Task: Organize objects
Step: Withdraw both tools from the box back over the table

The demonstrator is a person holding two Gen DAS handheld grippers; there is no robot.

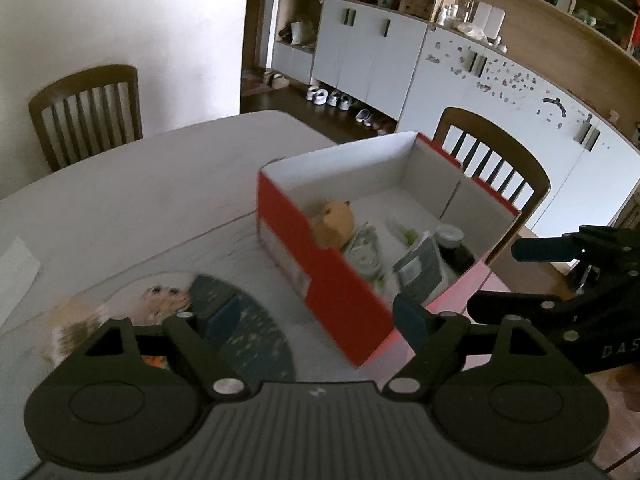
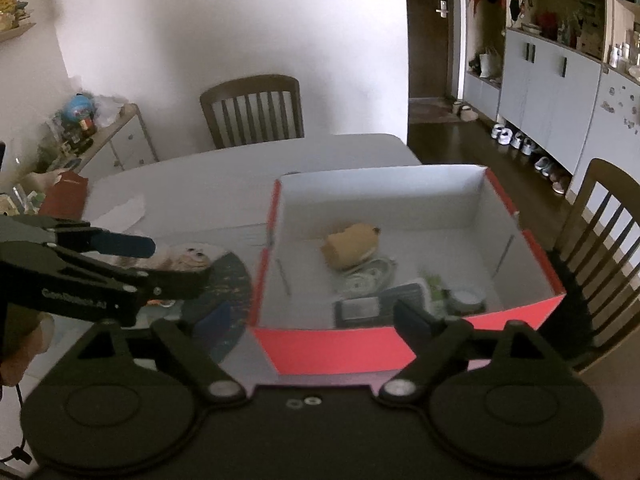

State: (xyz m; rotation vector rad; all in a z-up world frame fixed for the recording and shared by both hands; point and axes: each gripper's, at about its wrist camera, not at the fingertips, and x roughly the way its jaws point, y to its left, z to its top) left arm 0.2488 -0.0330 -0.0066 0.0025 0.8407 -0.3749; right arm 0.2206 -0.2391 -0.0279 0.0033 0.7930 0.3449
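**Entry: box largely filled, one toy outstanding**

Nearest us, the left gripper [image 1: 304, 320] and right gripper [image 2: 310, 316] both stood with jaws released, grasping nothing. We logged a brown plush [image 2: 352, 246], pouches and a jar inside the red box [image 2: 332, 350]. A googly-eyed toy [image 2: 192, 260] lay on the tabletop [image 1: 140, 184] beside it, by our judgement unpacked.

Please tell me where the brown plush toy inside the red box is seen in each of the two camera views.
Left wrist view: the brown plush toy is right of centre, behind the near red wall of the box.
Right wrist view: the toy is at the centre, on the box floor.
Shared landmark: the white coiled cable lies beside it.
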